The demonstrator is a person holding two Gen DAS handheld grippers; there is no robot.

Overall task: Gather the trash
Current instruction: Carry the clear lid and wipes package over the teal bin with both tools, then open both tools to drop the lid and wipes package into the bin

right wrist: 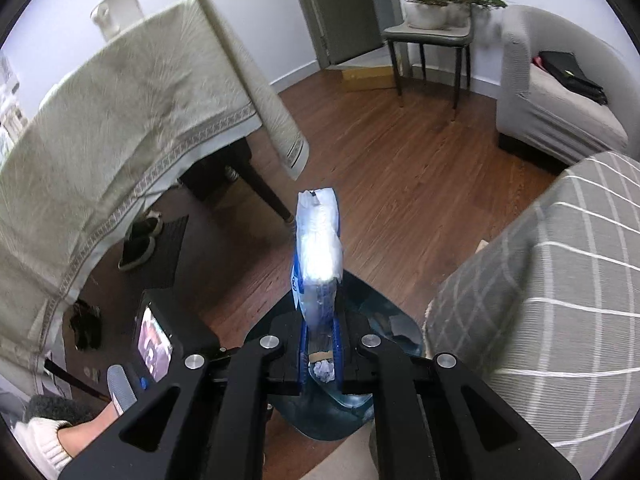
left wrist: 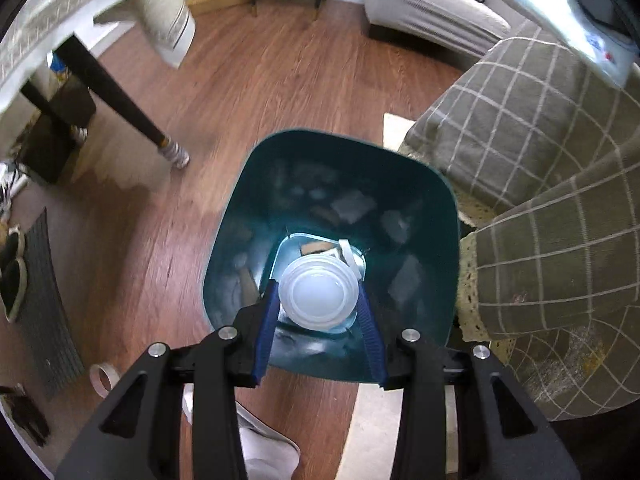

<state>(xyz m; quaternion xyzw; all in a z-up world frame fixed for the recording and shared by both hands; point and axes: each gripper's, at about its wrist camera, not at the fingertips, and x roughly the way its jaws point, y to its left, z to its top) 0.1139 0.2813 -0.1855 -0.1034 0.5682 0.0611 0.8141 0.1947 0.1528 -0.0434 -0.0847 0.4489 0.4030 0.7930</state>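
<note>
A teal trash bin [left wrist: 240,240] stands on the wooden floor beside a checked sofa. In the left wrist view my left gripper [left wrist: 318,294] hovers over the bin's mouth, its blue fingers [left wrist: 268,312] closed on the sides of a white round plastic container [left wrist: 318,294]. Some trash lies at the bin's bottom. In the right wrist view my right gripper [right wrist: 320,308] is shut on a blue and white plastic wrapper [right wrist: 320,248], held upright above the bin [right wrist: 384,316], whose rim shows below the fingers.
A checked grey sofa cushion [left wrist: 540,168] sits right of the bin. A table with a cream cloth [right wrist: 120,120] and dark legs [left wrist: 112,92] stands left. Shoes [right wrist: 140,240] and a mat lie under it. A chair [right wrist: 428,36] and grey armchair [right wrist: 560,100] stand farther back.
</note>
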